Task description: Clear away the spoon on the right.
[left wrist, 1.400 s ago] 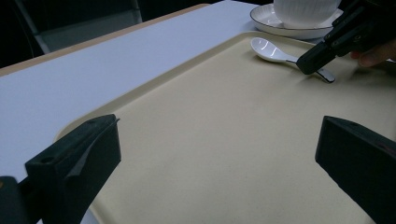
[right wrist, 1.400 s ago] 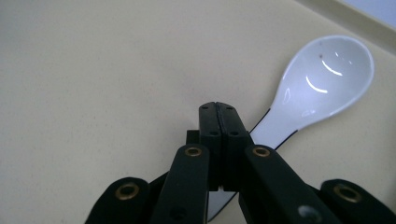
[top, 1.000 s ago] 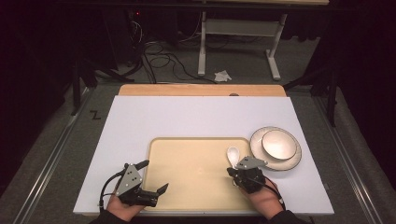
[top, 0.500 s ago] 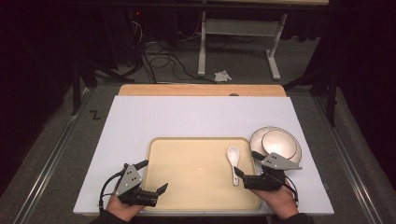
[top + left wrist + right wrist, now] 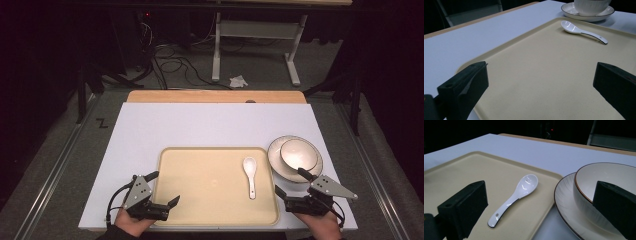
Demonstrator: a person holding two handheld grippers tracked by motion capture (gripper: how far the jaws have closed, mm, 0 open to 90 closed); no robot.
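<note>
On the tray, toward three o'clock, the spoon lies free, while the bowl on its plate waits off-tray at two o'clock, seemingly next, with left claw and right claw both agape, empty.

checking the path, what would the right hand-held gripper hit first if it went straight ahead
Likely the plate rim, with the bowl on it; the spoon lies just left of that line. Depth is hard to judge.
</note>
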